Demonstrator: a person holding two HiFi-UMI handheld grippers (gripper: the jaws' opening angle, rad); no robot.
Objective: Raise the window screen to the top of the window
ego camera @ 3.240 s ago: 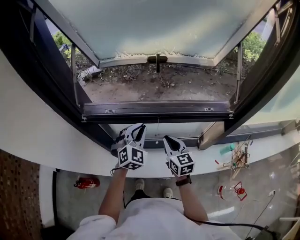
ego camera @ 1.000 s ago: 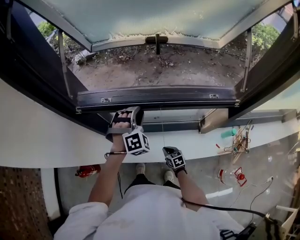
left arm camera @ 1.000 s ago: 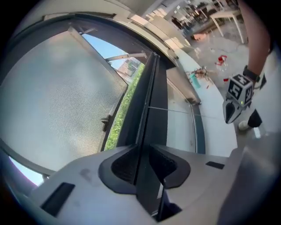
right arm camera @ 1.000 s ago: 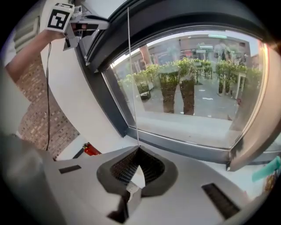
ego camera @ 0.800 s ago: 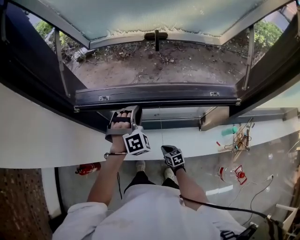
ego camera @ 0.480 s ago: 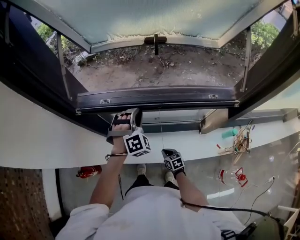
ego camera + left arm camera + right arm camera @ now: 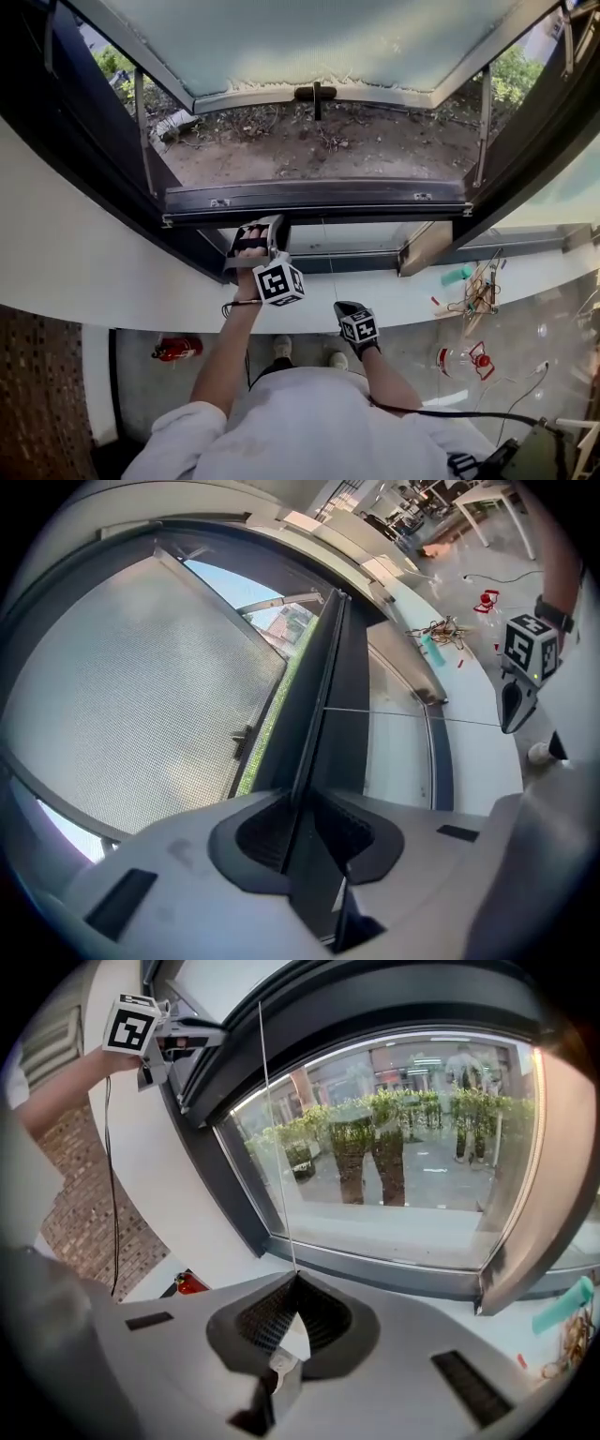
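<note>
The left gripper (image 7: pixel 314 803), jaws just closing, clamped the screen bar (image 7: pixel 319 199), which sat low, far from the top, ready to lift. The right gripper (image 7: pixel 295 1283) pinched shut on the cord (image 7: pixel 272 1129), probably keeping it taut.

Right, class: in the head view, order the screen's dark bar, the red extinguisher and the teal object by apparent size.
1. screen's dark bar
2. red extinguisher, farther away on the floor
3. teal object

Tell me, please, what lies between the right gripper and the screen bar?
A thin cord, pinched by the right gripper, reaches the bar; right gripper view.
</note>
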